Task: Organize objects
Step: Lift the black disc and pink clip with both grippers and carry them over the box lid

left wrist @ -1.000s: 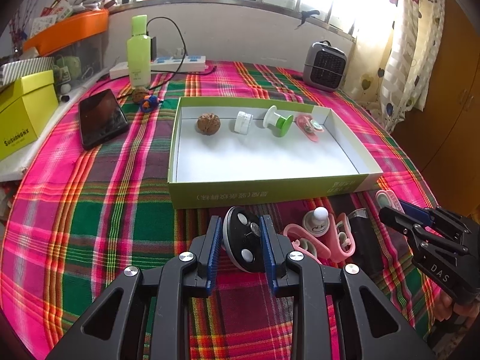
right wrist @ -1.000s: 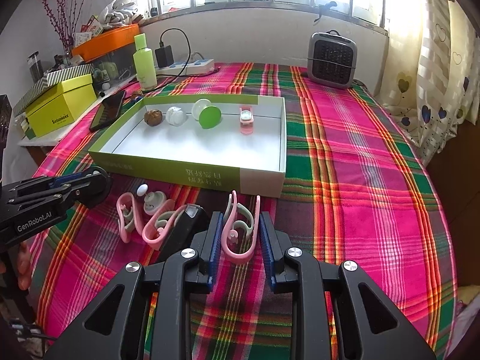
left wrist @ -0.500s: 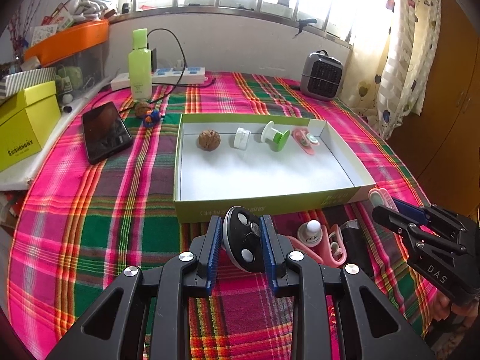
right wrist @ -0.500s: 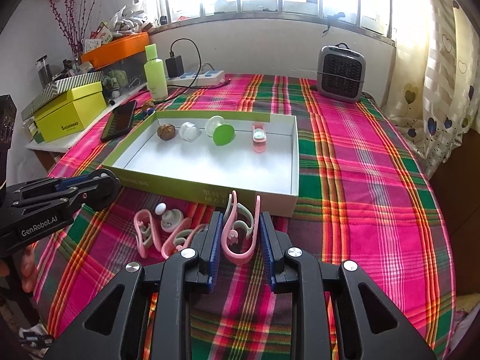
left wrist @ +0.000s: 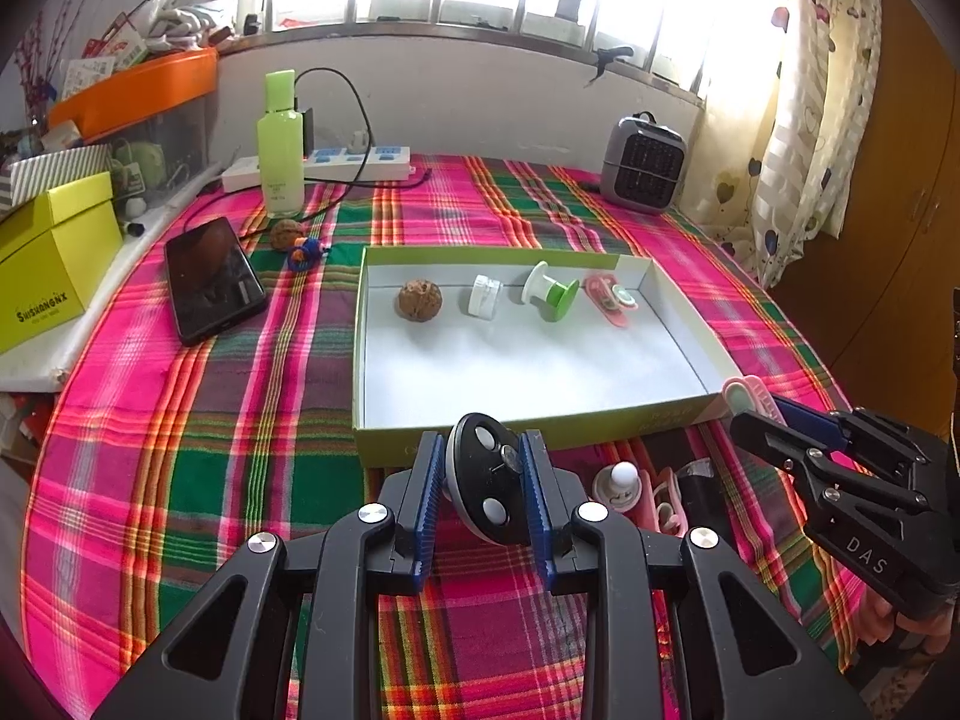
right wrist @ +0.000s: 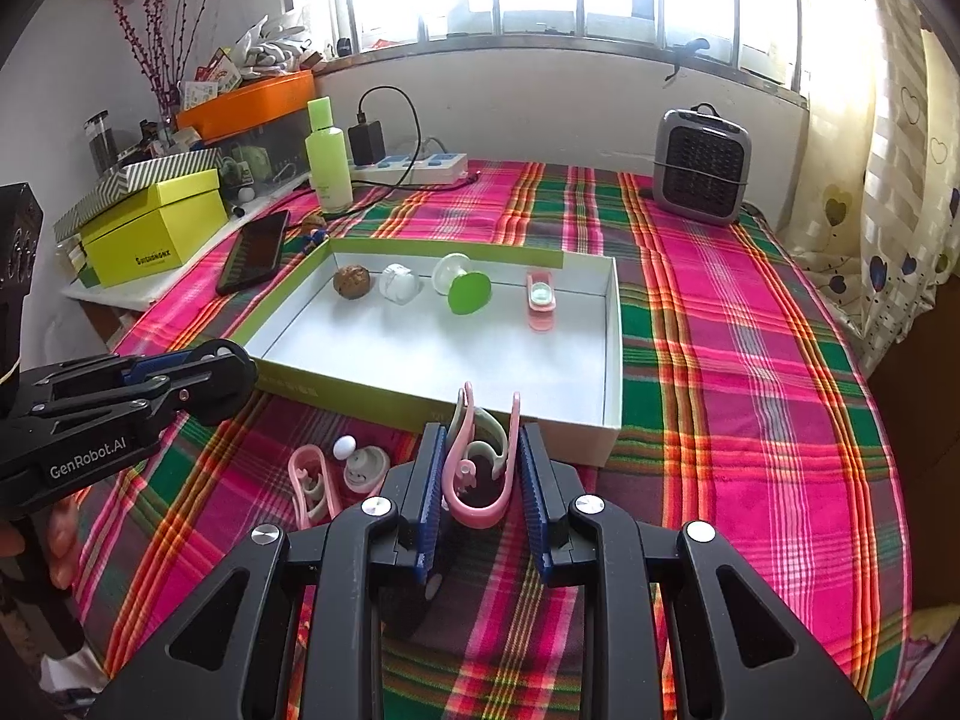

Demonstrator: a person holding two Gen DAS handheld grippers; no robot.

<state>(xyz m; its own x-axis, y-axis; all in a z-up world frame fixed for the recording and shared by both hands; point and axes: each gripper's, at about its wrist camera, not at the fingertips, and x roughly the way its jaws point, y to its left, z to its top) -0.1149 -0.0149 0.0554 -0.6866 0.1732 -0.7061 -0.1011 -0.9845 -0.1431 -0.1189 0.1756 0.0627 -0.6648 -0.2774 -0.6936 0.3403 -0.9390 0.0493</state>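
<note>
My left gripper (left wrist: 483, 471) is shut on a black round disc (left wrist: 489, 480) with white dots and holds it above the cloth, just before the near wall of the green-rimmed white tray (left wrist: 540, 429). My right gripper (right wrist: 483, 462) is shut on a pink clip (right wrist: 480, 468), held near the tray's near right corner (right wrist: 606, 420). In the tray lie a walnut (left wrist: 420, 299), a white roll (left wrist: 483, 295), a green spool (left wrist: 552, 291) and a pink item (left wrist: 612, 299). The left gripper also shows in the right wrist view (right wrist: 186, 381), the right one in the left wrist view (left wrist: 774, 420).
On the plaid cloth by the tray lie another pink clip (right wrist: 312, 483), a white-knobbed piece (right wrist: 360, 462) and a dark object (left wrist: 702, 492). A phone (left wrist: 213, 279), green bottle (left wrist: 280, 147), power strip (left wrist: 336, 165), yellow box (left wrist: 51, 261) and small heater (left wrist: 645, 165) stand further off.
Both grippers have risen with their loads still held; the tray and table look further below and the view takes in more of the room.
</note>
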